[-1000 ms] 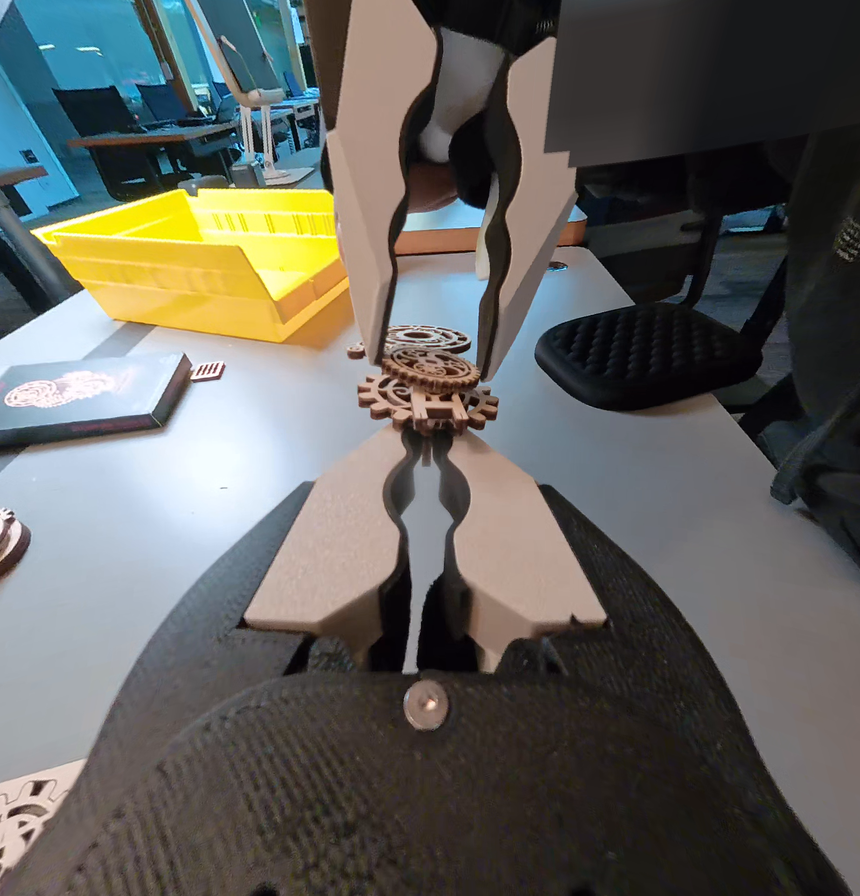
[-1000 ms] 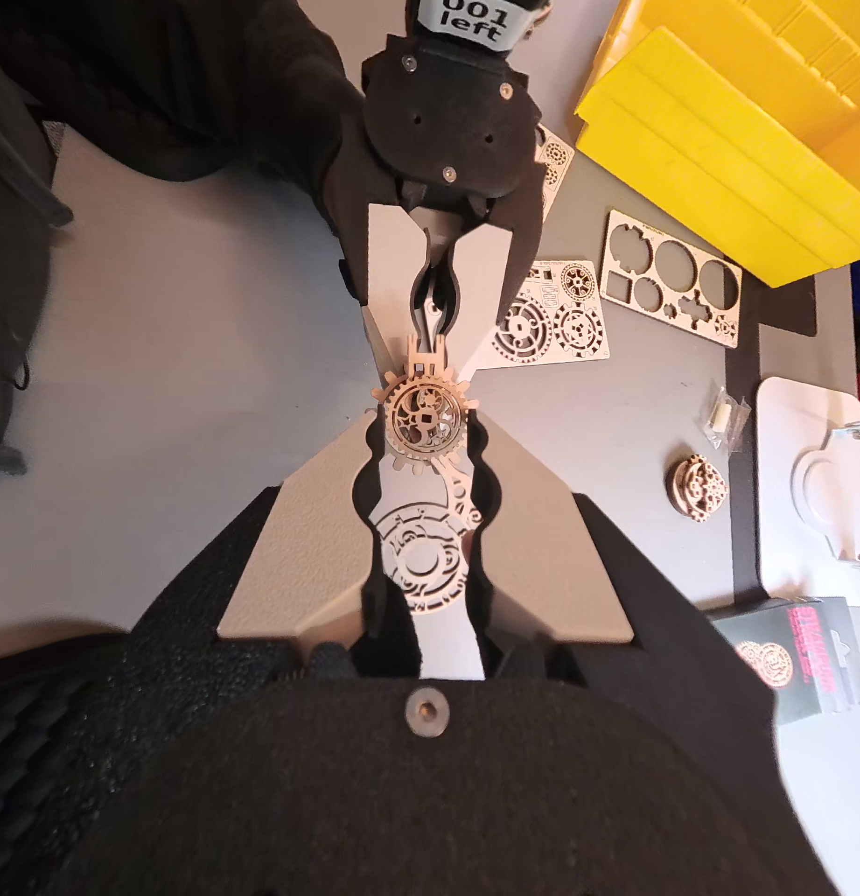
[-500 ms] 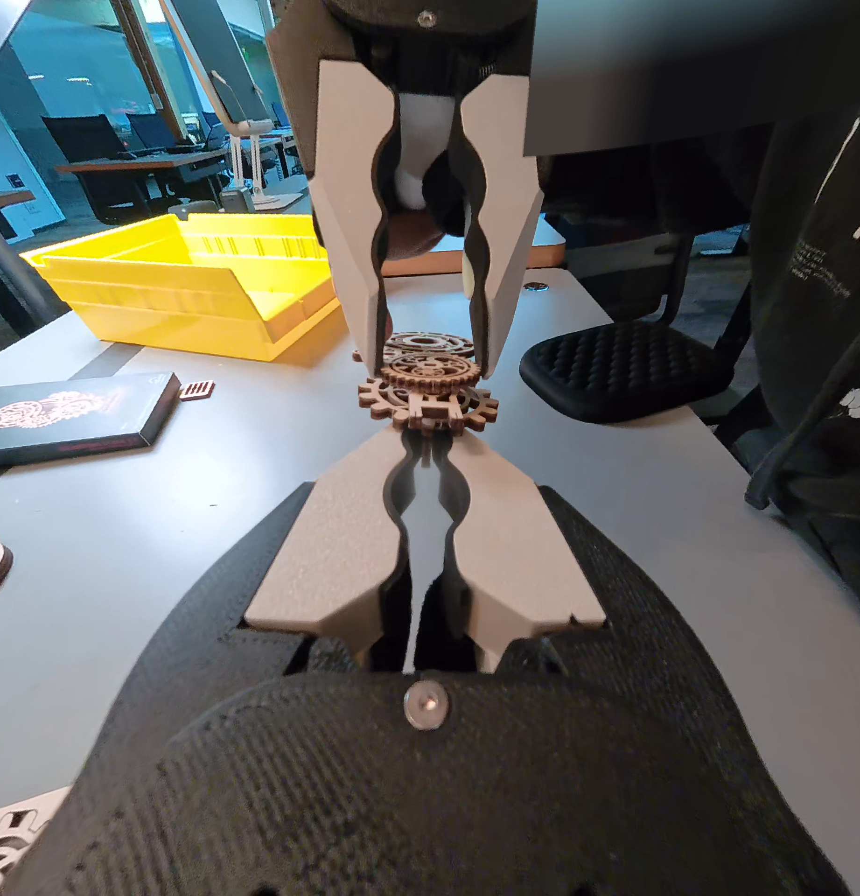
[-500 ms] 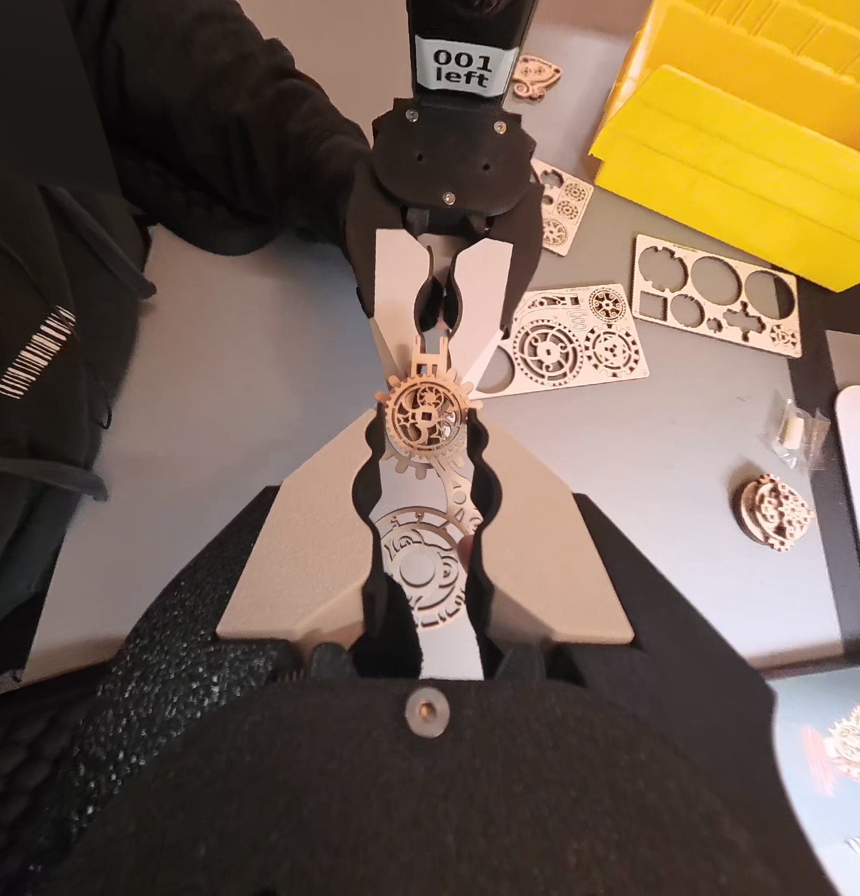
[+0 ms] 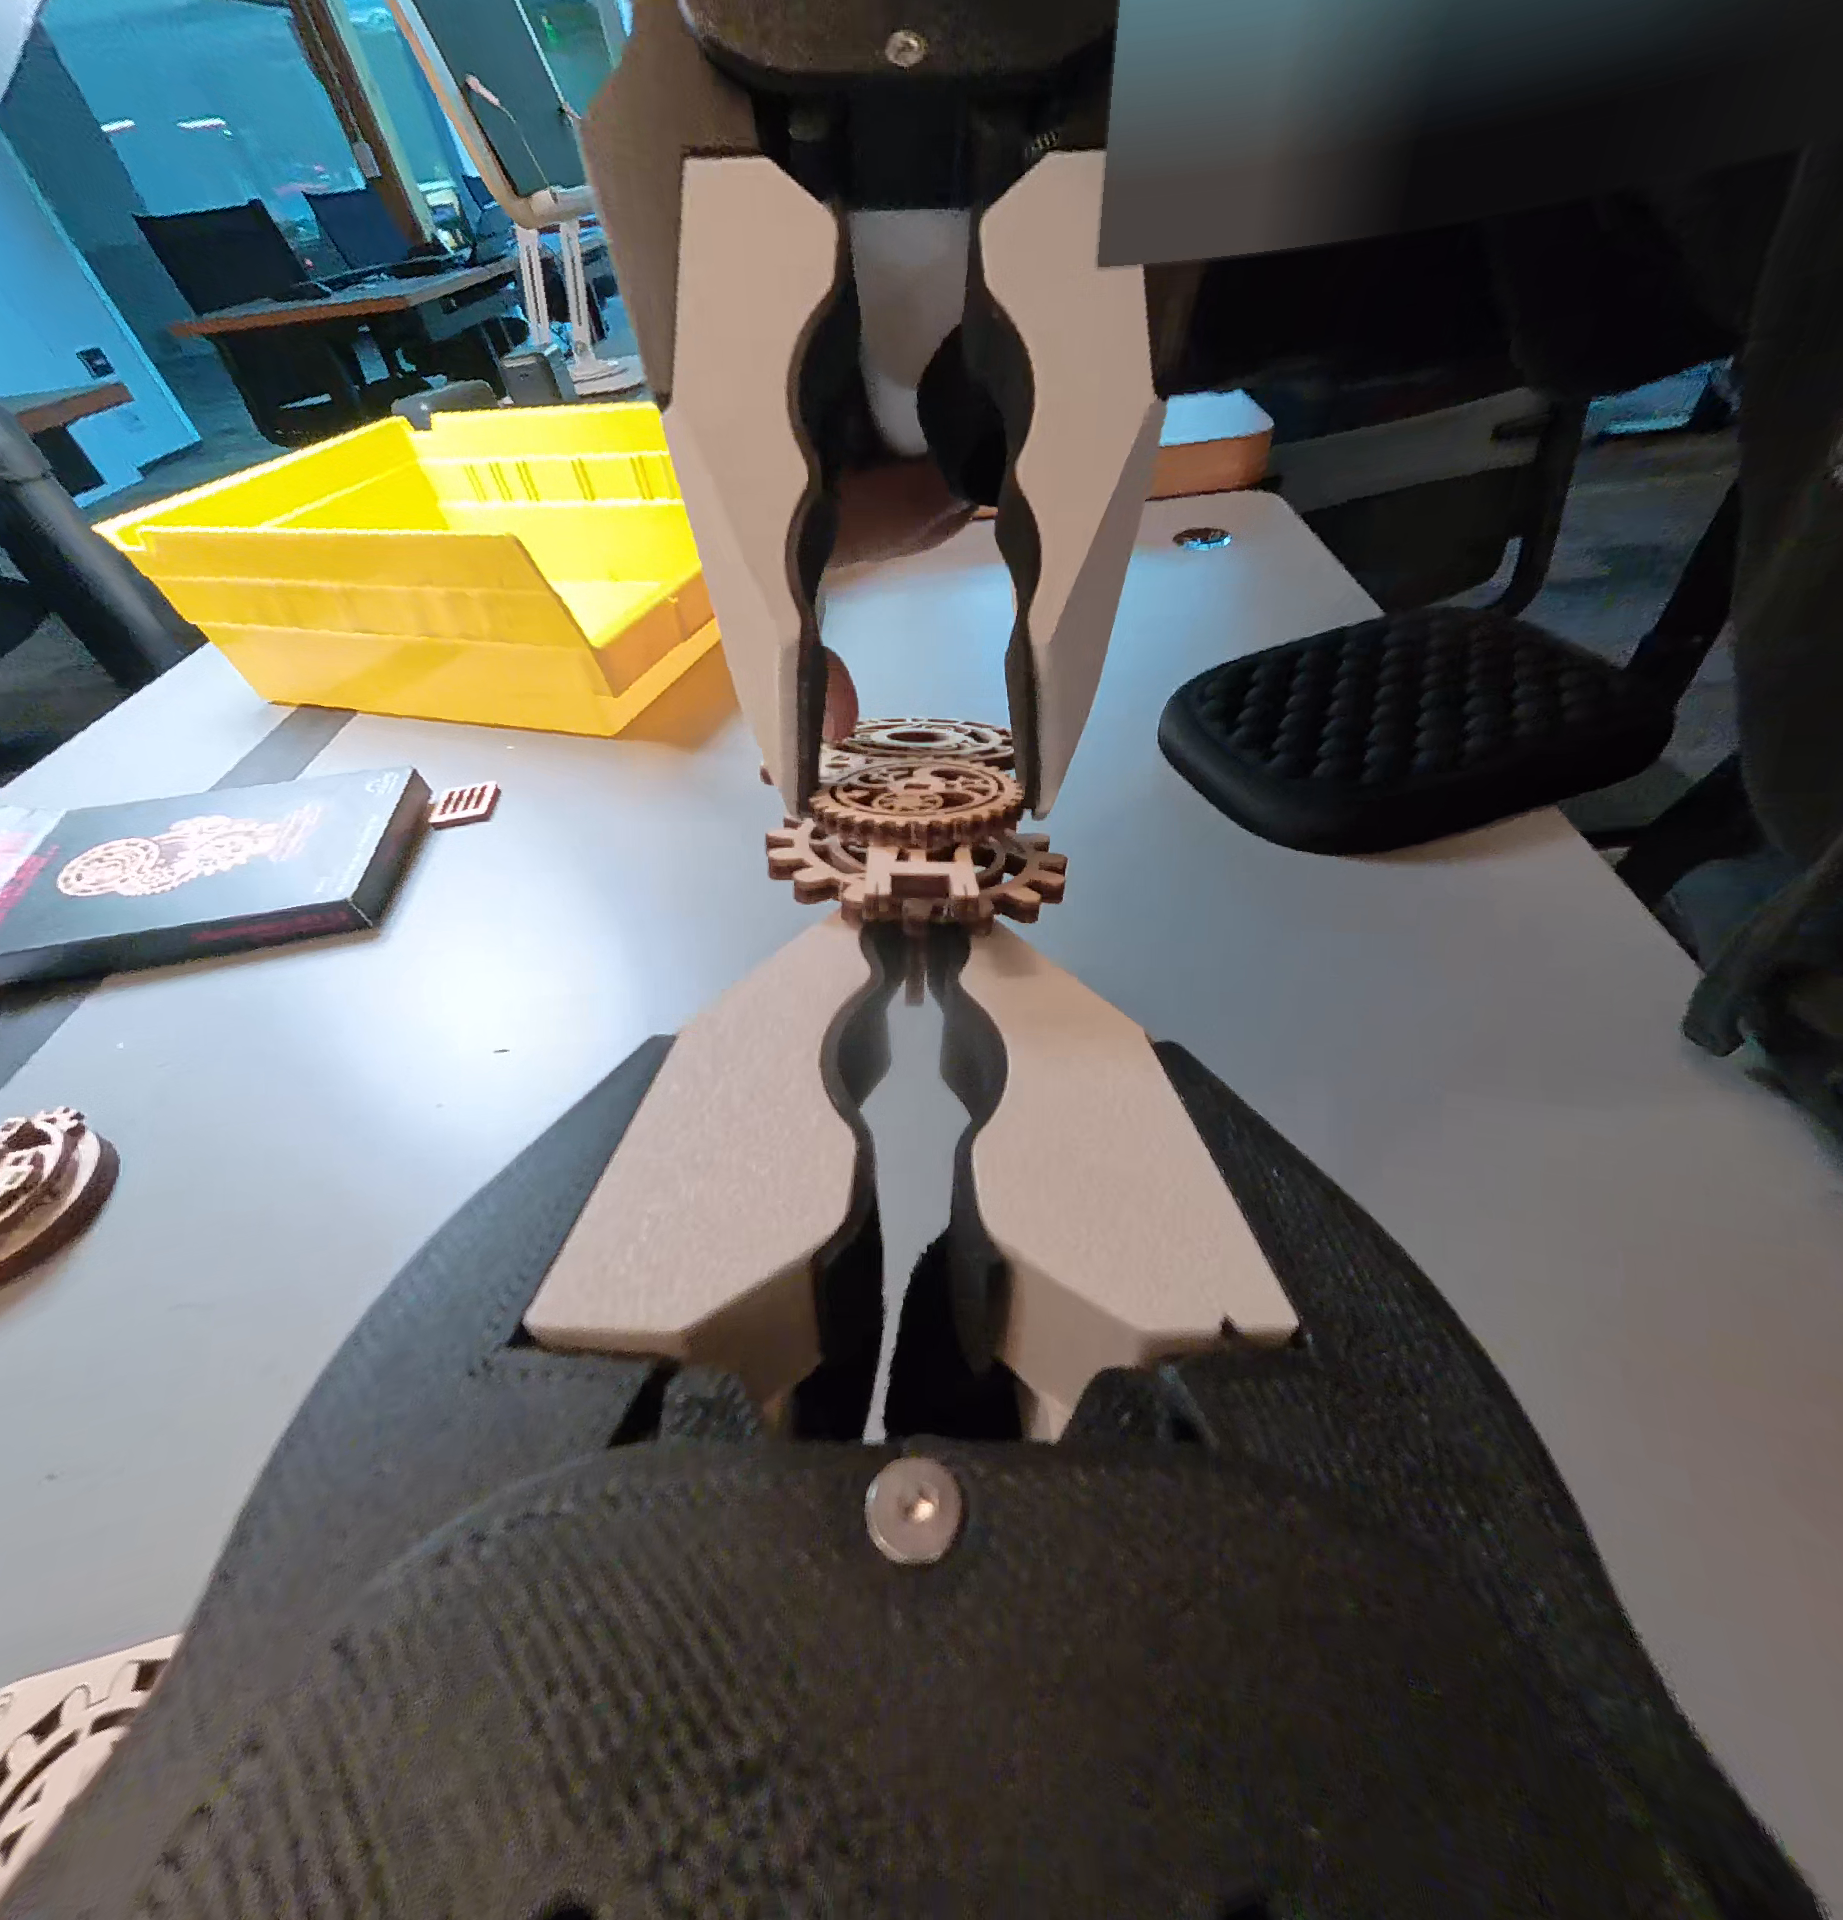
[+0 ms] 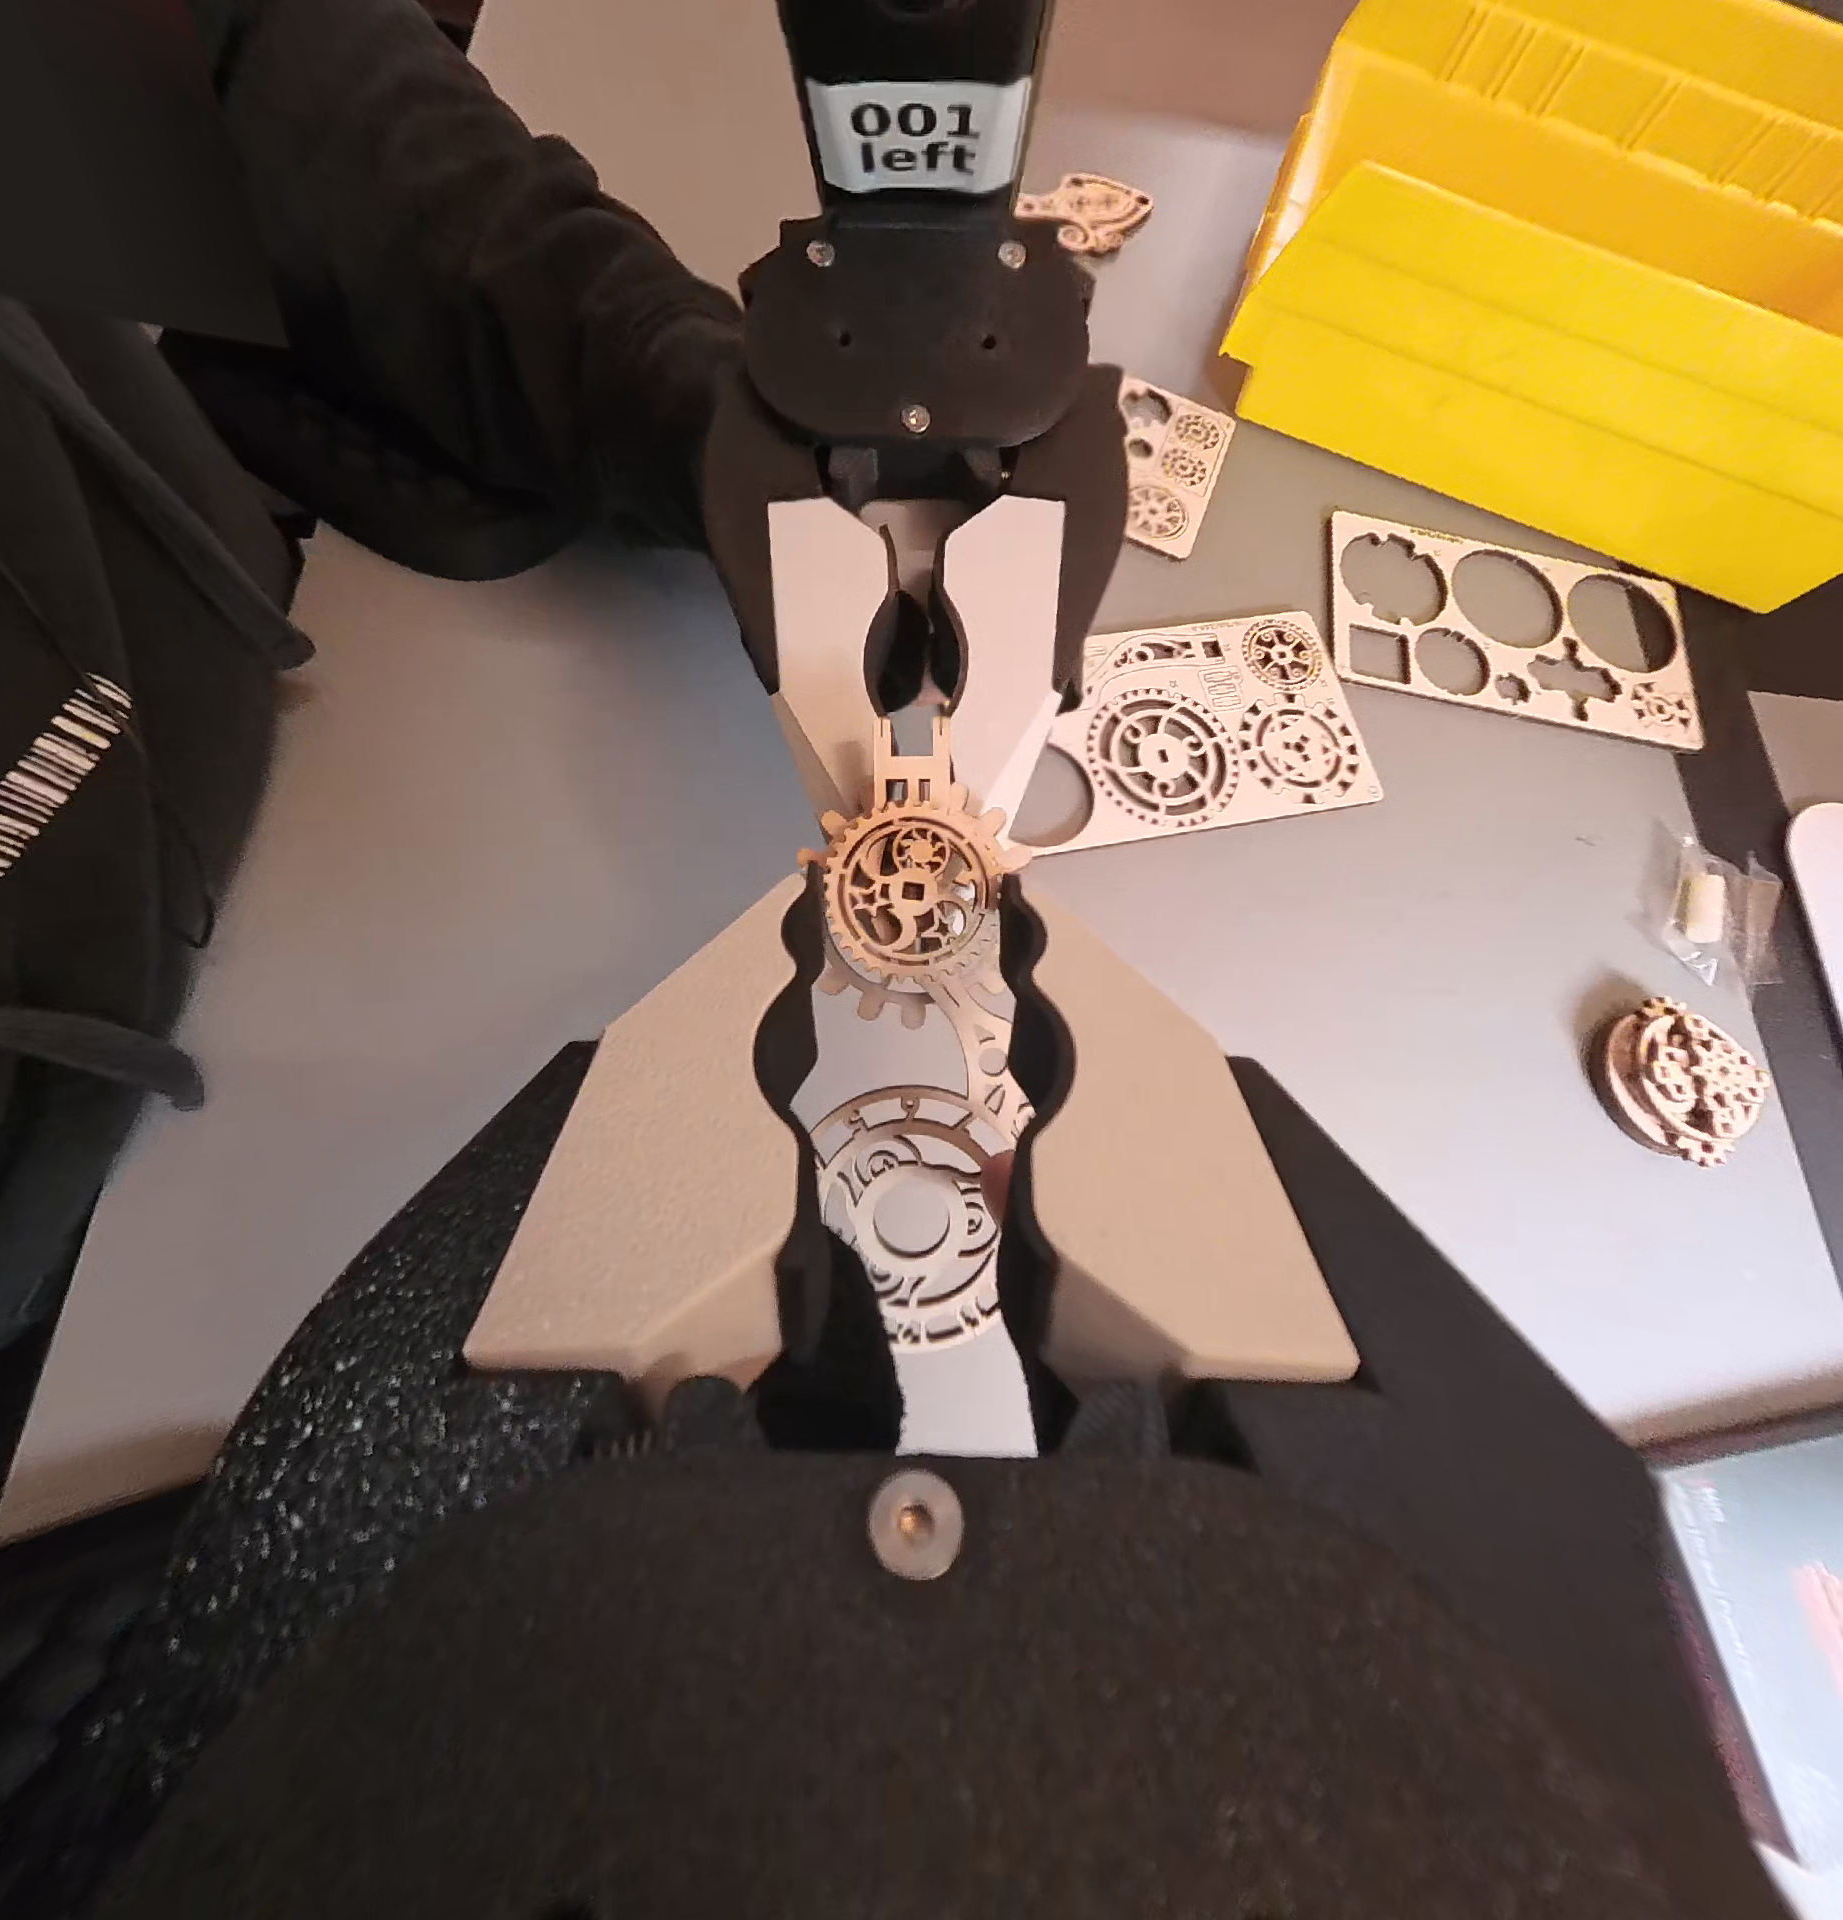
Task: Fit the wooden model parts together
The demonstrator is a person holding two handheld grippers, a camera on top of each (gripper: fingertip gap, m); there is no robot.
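Observation:
A wooden model of stacked gears hangs between my two grippers above the grey table (image 6: 481, 831). A small gear (image 6: 912, 904) lies on a larger gear (image 5: 1031, 868), with a flat ring disc (image 6: 912, 1273) behind them. My left gripper (image 5: 912, 930) is shut on the model's forked tab (image 6: 909, 764); it also shows in the right wrist view (image 6: 912, 717). My right gripper (image 6: 912, 881) comes from above with its fingers against both sides of the small gear; it also shows in the left wrist view (image 5: 917, 805).
A yellow bin (image 5: 429, 592) stands at the back left. A black box (image 5: 169, 873) and a round assembled wooden piece (image 6: 1681, 1091) lie on the table. Punched wooden sheets (image 6: 1208, 748) lie beyond the model. A black chair seat (image 5: 1416, 717) sits past the right edge. My left and right fingertips are right by each other.
Both grips are the same. My right gripper has swung from a slant to stand square above the small gear. In the right wrist view, the sheets and bin have slid to the right.

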